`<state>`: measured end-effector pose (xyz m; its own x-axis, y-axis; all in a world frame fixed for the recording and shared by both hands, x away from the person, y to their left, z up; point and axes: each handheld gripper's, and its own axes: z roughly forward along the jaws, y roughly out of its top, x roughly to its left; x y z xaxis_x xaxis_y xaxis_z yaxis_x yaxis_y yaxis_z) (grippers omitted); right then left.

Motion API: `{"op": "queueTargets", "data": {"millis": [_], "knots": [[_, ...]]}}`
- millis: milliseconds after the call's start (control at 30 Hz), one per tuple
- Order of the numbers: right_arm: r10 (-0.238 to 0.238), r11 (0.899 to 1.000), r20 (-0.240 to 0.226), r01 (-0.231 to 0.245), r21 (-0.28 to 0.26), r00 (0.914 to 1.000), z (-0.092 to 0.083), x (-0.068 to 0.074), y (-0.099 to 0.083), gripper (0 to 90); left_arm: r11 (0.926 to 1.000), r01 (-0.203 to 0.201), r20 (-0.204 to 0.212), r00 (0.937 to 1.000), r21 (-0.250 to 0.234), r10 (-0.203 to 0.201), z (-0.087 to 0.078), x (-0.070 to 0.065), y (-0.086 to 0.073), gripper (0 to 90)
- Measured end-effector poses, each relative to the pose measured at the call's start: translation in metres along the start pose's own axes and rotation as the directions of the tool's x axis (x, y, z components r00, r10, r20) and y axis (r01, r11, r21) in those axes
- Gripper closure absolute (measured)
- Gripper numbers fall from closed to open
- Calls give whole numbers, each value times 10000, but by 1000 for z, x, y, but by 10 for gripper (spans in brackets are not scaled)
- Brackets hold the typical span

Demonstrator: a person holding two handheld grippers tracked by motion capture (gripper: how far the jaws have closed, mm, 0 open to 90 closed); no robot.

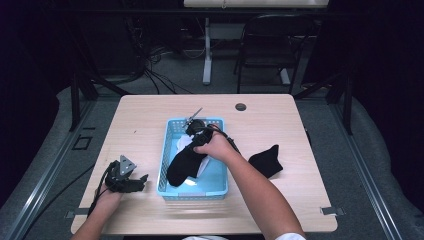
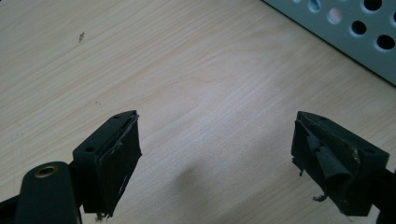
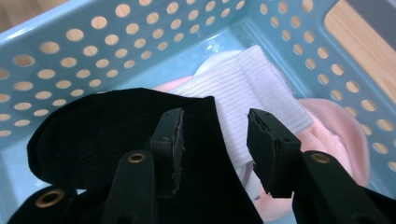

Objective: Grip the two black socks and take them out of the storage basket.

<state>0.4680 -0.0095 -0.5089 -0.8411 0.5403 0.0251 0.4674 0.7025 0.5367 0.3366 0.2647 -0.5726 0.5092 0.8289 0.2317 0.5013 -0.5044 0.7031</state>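
Observation:
A light blue perforated basket [image 1: 163,167] stands at the middle of the table. A black sock [image 1: 184,164] lies lengthwise in it, over a white sock [image 3: 252,88] and a pink sock [image 3: 336,126]. My right gripper [image 1: 196,127] reaches into the basket's far half. In the right gripper view, the right gripper [image 3: 215,126] is open above the black sock [image 3: 107,126], whose edge runs between the jaws, with no pad pressing on it. A second black sock [image 1: 265,161] lies on the table right of the basket. My left gripper [image 1: 127,176] rests open on the table, left of the basket.
The basket wall [image 2: 355,32] passes the upper right corner of the left gripper view, beyond bare wood. A round cable hole [image 1: 240,107] sits near the table's far edge. A chair [image 1: 272,40] and a table leg [image 1: 207,50] stand behind the table.

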Motion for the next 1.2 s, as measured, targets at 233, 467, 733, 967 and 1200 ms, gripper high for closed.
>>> {"op": "queueTargets", "data": {"millis": [233,467,733,967,1200], "knots": [[157,9992,-215,-149,384,9996,8,-1,0,594,10000,-4,-16,10000,-19,4,-1,0,0,156],[383,9954,-175,-366,887,9991,16,-3,-2,574,10000,-9,-3,10000,-15,9,0,0,0,156],[553,9945,-107,-541,895,9984,17,-6,-2,533,10000,-21,-16,10000,-22,21,-1,0,0,156],[652,9926,-512,-595,1055,9966,13,-5,-2,810,10000,-18,-20,10000,-23,18,-1,0,0,156],[253,9981,-587,-219,578,9980,-3,1,-2,871,10000,-21,-19,10000,-21,21,-1,0,0,156]]}}
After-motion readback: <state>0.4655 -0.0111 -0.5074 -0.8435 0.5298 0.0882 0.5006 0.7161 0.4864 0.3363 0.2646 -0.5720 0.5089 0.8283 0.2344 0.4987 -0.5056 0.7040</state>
